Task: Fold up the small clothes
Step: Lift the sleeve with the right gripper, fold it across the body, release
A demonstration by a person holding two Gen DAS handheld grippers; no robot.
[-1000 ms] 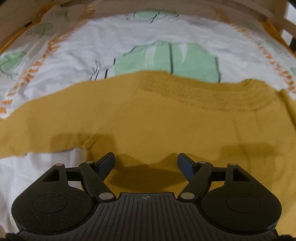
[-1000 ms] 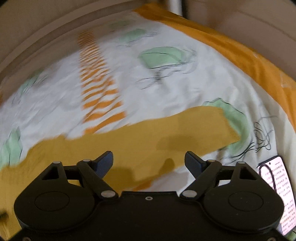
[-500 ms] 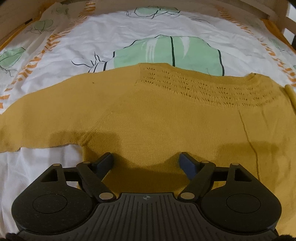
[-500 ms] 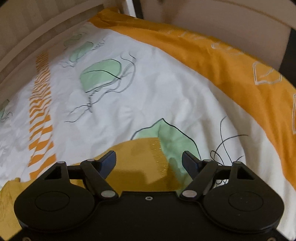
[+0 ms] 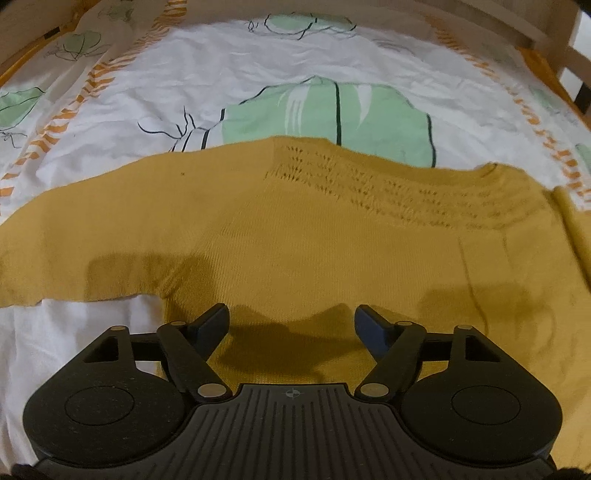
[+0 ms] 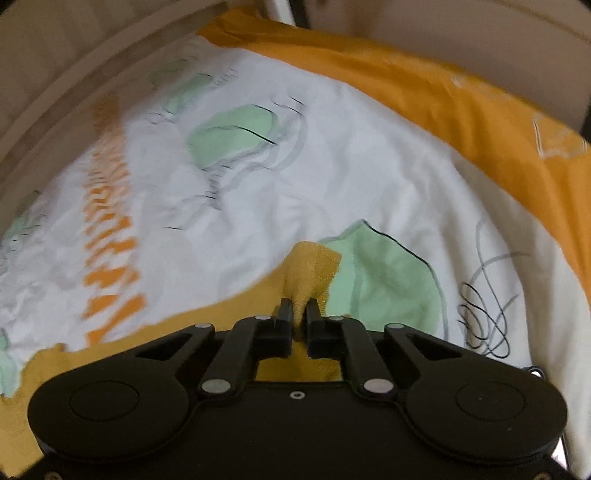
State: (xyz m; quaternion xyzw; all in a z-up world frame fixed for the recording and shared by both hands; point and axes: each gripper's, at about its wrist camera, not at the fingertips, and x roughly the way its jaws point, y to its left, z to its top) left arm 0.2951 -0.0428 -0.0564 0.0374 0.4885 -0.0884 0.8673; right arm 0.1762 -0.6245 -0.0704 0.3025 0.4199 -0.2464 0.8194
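Observation:
A mustard-yellow knitted sweater point(image 5: 314, 236) lies spread flat on a bed, neckline away from me, one sleeve stretched out to the left. My left gripper point(image 5: 291, 325) is open and empty, low over the sweater's body near its left side seam. In the right wrist view my right gripper point(image 6: 299, 310) is shut on the cuff end of the sweater's other sleeve point(image 6: 310, 273), which bunches up between the fingers; the rest of that sleeve trails off to the lower left.
The bed is covered by a white sheet point(image 5: 258, 74) printed with green leaves and orange stripes. A wooden bed frame point(image 5: 546, 33) runs along the far edge. An orange blanket border point(image 6: 443, 96) lies at the far right.
My right gripper has closed on the sleeve cuff, which lay flat between open fingers before. My left gripper stays open over the sweater's body and has barely shifted.

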